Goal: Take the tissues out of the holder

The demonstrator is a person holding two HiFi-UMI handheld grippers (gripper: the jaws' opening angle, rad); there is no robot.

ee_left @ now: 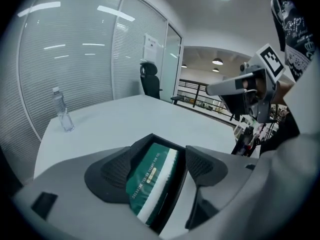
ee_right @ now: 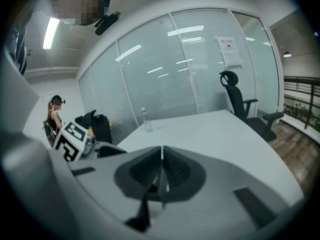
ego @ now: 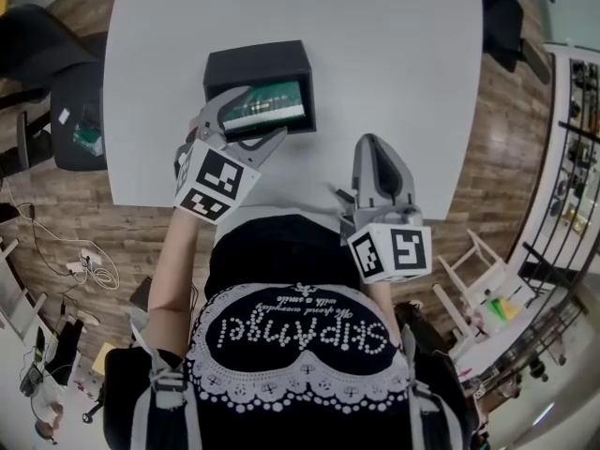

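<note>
My left gripper (ego: 262, 113) has its fingers spread wide and holds nothing. They straddle the left end of the green tissue pack (ego: 281, 103), which lies in the black holder (ego: 258, 61) on the white worktop (ego: 384, 54). The pack sits straight ahead in the gap, its long axis running away from me, so I judge the grip should go across its narrow width. My right gripper (ego: 372, 142), fingers pressed together and empty, hangs farther off to the right.

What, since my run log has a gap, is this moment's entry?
left gripper: open, over tissue pack | right gripper: shut, empty | tissue pack: in black holder
</note>
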